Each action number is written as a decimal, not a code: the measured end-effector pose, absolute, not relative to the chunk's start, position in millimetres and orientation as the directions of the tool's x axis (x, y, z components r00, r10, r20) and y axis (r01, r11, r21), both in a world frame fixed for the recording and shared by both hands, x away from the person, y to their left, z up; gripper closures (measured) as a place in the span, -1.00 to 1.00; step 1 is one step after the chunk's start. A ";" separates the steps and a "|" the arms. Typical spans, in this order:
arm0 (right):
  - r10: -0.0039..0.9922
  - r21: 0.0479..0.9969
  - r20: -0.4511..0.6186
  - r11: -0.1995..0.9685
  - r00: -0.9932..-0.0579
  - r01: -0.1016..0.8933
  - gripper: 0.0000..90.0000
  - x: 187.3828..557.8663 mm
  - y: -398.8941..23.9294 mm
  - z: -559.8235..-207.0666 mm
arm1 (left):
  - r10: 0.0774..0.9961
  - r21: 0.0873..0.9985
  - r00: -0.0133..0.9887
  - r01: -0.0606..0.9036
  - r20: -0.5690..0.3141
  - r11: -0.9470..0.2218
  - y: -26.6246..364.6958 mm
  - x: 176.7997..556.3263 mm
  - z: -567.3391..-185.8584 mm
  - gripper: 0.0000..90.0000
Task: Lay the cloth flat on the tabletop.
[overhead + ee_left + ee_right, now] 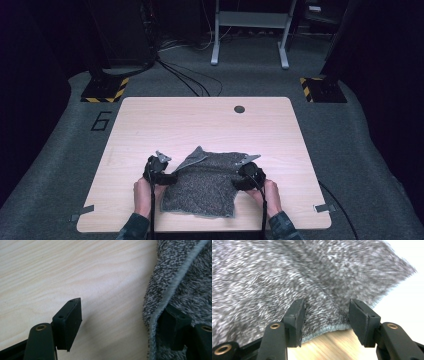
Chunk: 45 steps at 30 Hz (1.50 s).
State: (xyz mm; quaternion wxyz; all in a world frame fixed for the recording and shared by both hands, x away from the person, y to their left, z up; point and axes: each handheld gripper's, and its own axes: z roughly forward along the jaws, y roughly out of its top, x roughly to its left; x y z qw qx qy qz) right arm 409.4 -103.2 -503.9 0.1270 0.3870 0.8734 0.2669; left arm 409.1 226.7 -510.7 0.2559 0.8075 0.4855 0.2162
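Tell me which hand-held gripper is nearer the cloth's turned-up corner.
Left. The left hand-held gripper sits just below the turned-up corner of the grey cloth; the right hand-held gripper is at the opposite edge.

A pale wood-grain surface (150, 120) with rounded corners and a small dark round cap (239, 109) near its far edge carries a speckled grey cloth (205, 185) lying toward its near side.
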 end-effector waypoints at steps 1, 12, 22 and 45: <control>0.751 0.568 -0.016 0.550 -0.660 0.612 0.03 409.8 -105.4 -504.2 | 0.895 0.629 0.435 0.670 0.097 -0.394 226.9 407.9 -511.2 -0.40; 0.757 0.558 -0.012 0.547 -0.653 0.624 -0.04 414.0 -111.1 -503.2 | 0.883 0.621 0.462 0.668 0.085 -0.410 225.3 392.3 -510.1 -0.42; 0.760 0.623 0.064 0.476 -0.647 0.621 -0.27 427.2 -125.7 -485.1 | 0.867 0.661 0.494 0.632 0.057 -0.404 225.5 400.9 -478.0 -0.47; 0.852 0.603 0.018 0.408 -0.523 0.686 -0.07 501.6 -128.9 -494.5 | 0.804 0.589 0.586 0.615 0.104 -0.525 159.5 488.2 -471.3 -0.35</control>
